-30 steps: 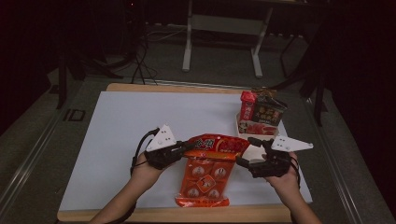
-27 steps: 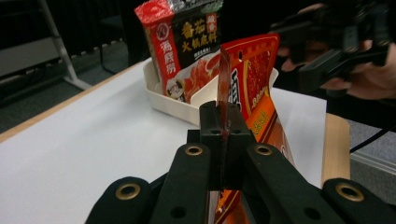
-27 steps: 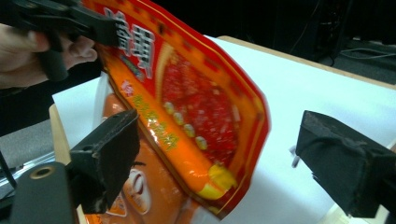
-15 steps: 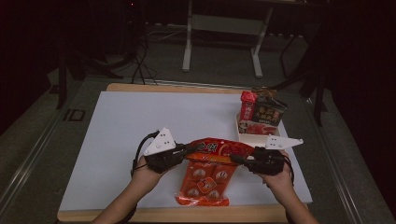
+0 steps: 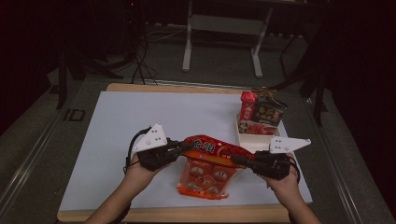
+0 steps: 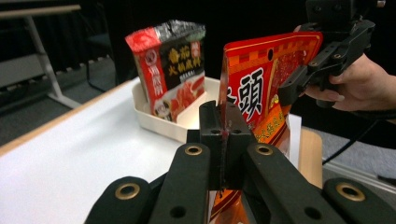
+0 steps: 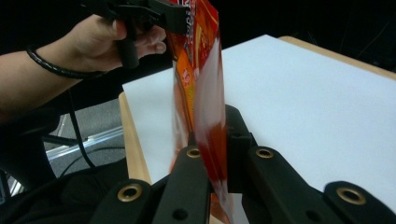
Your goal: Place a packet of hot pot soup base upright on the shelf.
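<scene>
A red-orange snack bag hangs over the table's near edge, held by its top strip at both ends. My left gripper is shut on the bag's upper left corner; in the left gripper view its jaws pinch the bag's edge. My right gripper has just been closing and is now shut on the upper right corner, with the bag between its jaws. Each gripper view shows the other gripper on the far corner.
A white tray stands at the right of the table, just behind the right gripper, with upright snack packets in it. The white table top spreads to the left and back. Dark floor and metal stands lie beyond.
The right gripper moved left to the bag's upper right corner and shut on it. The bag's top has risen a little. The left gripper kept its hold.
</scene>
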Demonstrator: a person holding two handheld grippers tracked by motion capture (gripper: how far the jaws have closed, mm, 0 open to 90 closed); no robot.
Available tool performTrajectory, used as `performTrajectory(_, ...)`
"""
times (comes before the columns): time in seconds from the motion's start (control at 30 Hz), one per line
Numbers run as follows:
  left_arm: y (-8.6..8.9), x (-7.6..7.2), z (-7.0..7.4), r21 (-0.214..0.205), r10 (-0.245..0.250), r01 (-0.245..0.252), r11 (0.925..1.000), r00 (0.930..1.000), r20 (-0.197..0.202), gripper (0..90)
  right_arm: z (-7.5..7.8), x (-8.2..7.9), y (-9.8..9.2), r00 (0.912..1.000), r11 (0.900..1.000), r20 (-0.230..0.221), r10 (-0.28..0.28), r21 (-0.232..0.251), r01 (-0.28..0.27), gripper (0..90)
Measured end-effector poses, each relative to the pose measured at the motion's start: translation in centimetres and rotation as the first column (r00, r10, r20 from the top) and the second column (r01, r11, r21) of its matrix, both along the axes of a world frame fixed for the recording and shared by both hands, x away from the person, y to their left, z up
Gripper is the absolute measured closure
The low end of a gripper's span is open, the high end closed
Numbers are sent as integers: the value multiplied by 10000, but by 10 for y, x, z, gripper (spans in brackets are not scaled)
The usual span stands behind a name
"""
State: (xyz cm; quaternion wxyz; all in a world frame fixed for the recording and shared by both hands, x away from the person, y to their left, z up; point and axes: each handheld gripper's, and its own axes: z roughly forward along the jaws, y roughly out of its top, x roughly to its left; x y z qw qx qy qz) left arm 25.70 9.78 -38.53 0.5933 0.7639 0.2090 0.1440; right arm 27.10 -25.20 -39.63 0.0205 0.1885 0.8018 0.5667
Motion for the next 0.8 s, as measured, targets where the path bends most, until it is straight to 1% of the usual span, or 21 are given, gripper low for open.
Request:
performTrajectory(0.03,0,0,0,0,0,0,10000,10000,0,900,3,0,1,10000,10000,31,-11,17,11,900)
performTrajectory(0.07,2,0,1,-67,-41,42,10000,10000,58,900,3,0,1,10000,10000,31,-11,17,11,900)
performTrajectory(0.1,4,0,4,-181,-30,33,9998,9998,180,900,10,1,2,9998,9999,156,-103,64,102,900)
performTrajectory(0.17,6,0,7,-400,-131,141,9991,9996,252,900,17,2,3,9994,9998,303,-141,108,137,900)
performTrajectory(0.23,7,0,12,-467,-206,222,9987,9992,347,899,25,3,3,9986,9997,493,-203,157,196,900)
performTrajectory(0.27,7,0,12,-467,-206,222,9987,9992,347,899,25,3,3,9986,9997,493,-203,157,196,900)
performTrajectory(0.3,7,0,12,-467,-206,222,9987,9992,347,899,30,4,2,9980,9996,569,-260,160,252,900)
performTrajectory(0.33,7,2,15,-523,-308,332,9981,9985,456,890,37,6,2,9970,9993,691,-338,186,326,900)
performTrajectory(0.37,8,3,18,-618,-360,391,9973,9981,498,881,40,6,2,9964,9992,773,-361,185,348,900)
performTrajectory(0.4,8,4,20,-717,-314,358,9968,9976,614,870,43,7,1,9960,9992,803,-382,179,369,900)
performTrajectory(0.47,8,4,22,-821,-194,247,9963,9978,640,786,52,9,-1,9944,9987,957,-447,281,422,900)
performTrajectory(0.53,10,6,24,-1022,20,29,9948,9989,476,654,60,11,-3,9934,9982,1038,-495,395,456,900)
performTrajectory(0.57,11,5,24,-1177,149,-89,9930,9986,505,594,63,12,-4,9925,9977,1094,-549,465,501,900)
performTrajectory(0.6,13,4,24,-1347,295,-204,9907,9974,663,554,67,13,-5,9920,9972,1115,-594,528,538,900)
performTrajectory(0.63,14,3,23,-1419,389,-287,9895,9968,701,496,70,14,-6,9910,9967,1172,-655,555,593,900)
performTrajectory(0.67,16,2,23,-1575,390,-288,9871,9973,625,450,73,16,-8,9902,9963,1205,-703,581,637,900)
performTrajectory(0.73,17,1,22,-1508,566,-495,9873,9975,432,306,79,19,-12,9874,9938,1267,-951,699,868,900)
performTrajectory(0.8,19,1,19,-1436,750,-711,9871,9969,220,214,85,23,-17,9858,9921,1289,-1075,790,979,900)
